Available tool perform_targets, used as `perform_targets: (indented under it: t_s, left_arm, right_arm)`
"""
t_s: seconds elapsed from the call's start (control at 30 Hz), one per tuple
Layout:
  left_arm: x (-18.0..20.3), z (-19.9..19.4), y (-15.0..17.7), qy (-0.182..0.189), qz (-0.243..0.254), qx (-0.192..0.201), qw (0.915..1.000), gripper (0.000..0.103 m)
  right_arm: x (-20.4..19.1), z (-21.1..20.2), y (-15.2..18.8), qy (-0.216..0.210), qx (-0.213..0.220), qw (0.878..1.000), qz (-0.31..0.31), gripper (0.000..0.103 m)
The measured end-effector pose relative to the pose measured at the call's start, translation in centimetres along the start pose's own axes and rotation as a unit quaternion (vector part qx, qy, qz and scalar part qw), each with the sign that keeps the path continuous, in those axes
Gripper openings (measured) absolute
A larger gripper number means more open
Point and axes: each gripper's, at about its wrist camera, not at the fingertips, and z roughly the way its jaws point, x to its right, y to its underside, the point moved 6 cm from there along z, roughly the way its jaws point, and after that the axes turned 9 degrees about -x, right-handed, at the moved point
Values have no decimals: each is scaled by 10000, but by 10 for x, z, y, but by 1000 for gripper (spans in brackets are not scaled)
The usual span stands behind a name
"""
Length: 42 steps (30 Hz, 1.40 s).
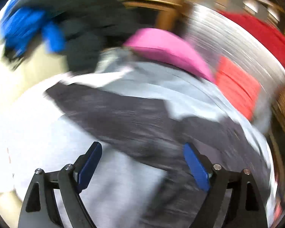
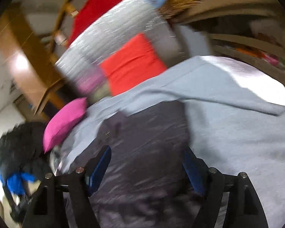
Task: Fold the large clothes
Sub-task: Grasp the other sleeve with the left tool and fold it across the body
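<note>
— Both tools, left tool (image 1: 142, 168) and right tool (image 2: 147, 171), gape wide, holding nothing.
— Dark garment (image 1: 123, 117) lies across the grey bed sheet (image 2: 237, 133); we regrip its edge squarely.

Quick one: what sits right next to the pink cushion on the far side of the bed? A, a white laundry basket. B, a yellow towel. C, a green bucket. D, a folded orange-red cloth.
D: in the right wrist view the folded orange-red cloth lies just beyond the pink cushion; no bucket, towel or basket shows there.
</note>
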Motion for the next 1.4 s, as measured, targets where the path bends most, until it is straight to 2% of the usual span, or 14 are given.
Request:
perform_targets:
  t_s: [0.13,0.27,0.33,0.43,0.6,0.67,0.7,0.73,0.83,0.87,0.97,1.13,1.3,1.4]
  left_arm:
    - [-91,28,-21,-355,-1198,63,9921,88]
    - [-138,72,-35,374,-2080,-250,9771,86]
    - [-149,91,-41,452,-2331,-363,9707,86]
    - [-156,116,-48,848,-2621,-374,9606,86]
    - [-164,142,-73,805,-2688,-206,9596,79]
    - [-166,153,-80,856,-2713,-296,9582,52]
    - [-170,158,-81,786,-2782,-304,9568,44]
    - [-173,161,-81,734,-2798,-287,9568,29]
    - [-175,165,-84,705,-2793,-317,9571,12]
    - [-172,163,-87,738,-2758,-262,9580,10]
    - [-149,139,-100,580,-2269,90,9721,8]
    - [-82,84,-118,782,-1440,669,9842,8]
    - [13,38,-110,1236,-408,1028,9861,7]
    - [68,19,-93,1519,176,1093,9822,7]
  right_arm:
    - [-48,24,32,-535,-442,9966,-441,78]
    - [-68,53,54,-534,-882,9916,-782,78]
    - [-72,64,59,-496,-985,9902,-854,78]
    - [-67,72,59,-501,-1046,9898,-831,78]
    - [-59,89,56,-369,-1122,9897,-806,78]
    - [-56,93,55,-345,-1126,9899,-784,78]
    - [-55,94,56,-338,-1113,9902,-776,78]
    - [-55,94,55,-344,-1106,9903,-766,78]
    - [-54,96,52,-364,-1078,9908,-739,78]
    - [-54,95,51,-368,-1063,9910,-731,78]
    - [-52,90,47,-392,-975,9923,-652,78]
    - [-49,76,39,-411,-777,9948,-519,78]
    - [-38,61,30,-402,-560,9973,-257,78]
    - [-27,50,22,-457,-429,9980,13,78]
